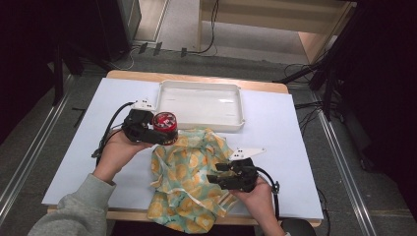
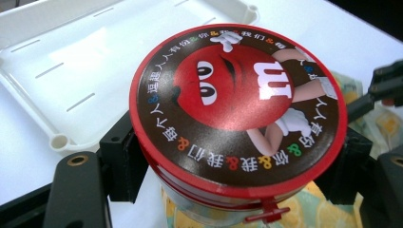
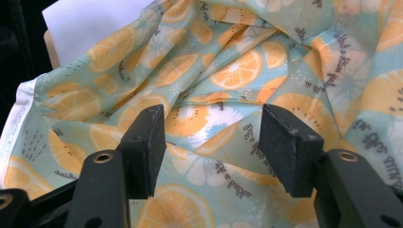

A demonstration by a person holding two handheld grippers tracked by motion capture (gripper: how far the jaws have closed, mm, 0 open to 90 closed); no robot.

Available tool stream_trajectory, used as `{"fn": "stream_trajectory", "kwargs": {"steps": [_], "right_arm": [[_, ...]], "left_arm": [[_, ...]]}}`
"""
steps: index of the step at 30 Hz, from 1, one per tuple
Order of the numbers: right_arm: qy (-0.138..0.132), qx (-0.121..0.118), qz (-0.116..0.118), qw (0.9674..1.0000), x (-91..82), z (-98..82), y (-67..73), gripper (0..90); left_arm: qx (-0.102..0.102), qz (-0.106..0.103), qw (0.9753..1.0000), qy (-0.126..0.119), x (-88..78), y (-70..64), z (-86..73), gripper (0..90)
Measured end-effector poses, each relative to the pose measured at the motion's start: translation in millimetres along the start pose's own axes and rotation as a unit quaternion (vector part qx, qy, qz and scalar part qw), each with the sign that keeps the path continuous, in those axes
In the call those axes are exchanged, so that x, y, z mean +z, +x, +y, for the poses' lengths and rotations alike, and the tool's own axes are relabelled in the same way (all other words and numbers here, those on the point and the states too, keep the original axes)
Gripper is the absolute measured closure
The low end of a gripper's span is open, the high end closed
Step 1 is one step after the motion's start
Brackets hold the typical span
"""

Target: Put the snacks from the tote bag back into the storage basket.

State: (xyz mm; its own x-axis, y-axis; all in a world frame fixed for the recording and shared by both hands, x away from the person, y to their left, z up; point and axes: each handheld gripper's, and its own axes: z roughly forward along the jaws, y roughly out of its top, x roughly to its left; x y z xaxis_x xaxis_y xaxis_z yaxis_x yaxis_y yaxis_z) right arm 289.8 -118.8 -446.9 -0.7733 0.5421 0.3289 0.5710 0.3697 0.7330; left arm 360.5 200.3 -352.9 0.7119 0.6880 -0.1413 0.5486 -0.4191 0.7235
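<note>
Nearest to the person, the citrus-print cloth [image 1: 189, 182] lies crumpled on the white table cover [image 1: 275, 142], and its lower part hangs over the front edge. The right gripper [image 1: 216, 173] hovers over the right side of this cloth, pointing toward the left. In the right gripper view its two jaws stand apart with only the folded cloth [image 3: 223, 95] under and beyond them; the pads do not press on anything, so this claw is released.

Further from the person, the left gripper [image 1: 164, 130] is clenched on the round candy tin [image 1: 164, 124]. In the left gripper view the tin [image 2: 237, 104] sits between the two jaws, which press on its sides; the red and brown lid with the red cartoon character faces up. Under the tin a piece of the cloth [image 2: 304, 209] is seen. The tin seems lifted a little above the cloth, but this is hard to judge.

Beyond the left gripper, just behind and to the right of the tin, the white tray [image 1: 231, 125] stands on the table cover.
</note>
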Motion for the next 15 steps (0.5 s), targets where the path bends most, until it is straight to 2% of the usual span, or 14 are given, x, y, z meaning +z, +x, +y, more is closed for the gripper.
{"fn": "stream_trajectory", "kwargs": {"steps": [1, 4, 15], "right_arm": [[-0.001, 0.002, 0.001, 1.0, -0.1, -0.2, -0.3, 42.9], [-0.002, 0.002, 0.003, 1.0, -0.7, -0.2, 0.2, 42.9], [-0.003, -0.002, 0.003, 1.0, 0.9, 0.9, 0.7, 42.9]], "left_arm": [[0.001, 0.009, 0.9999, 0.003, 1.7, 3.1, 1.3, 25.7], [-0.009, 0.011, 0.9999, 0.003, 4.9, 10.4, 3.6, 25.7], [-0.002, 0.032, 0.9994, 0.013, 18.4, 24.7, 23.3, 25.8]]}}
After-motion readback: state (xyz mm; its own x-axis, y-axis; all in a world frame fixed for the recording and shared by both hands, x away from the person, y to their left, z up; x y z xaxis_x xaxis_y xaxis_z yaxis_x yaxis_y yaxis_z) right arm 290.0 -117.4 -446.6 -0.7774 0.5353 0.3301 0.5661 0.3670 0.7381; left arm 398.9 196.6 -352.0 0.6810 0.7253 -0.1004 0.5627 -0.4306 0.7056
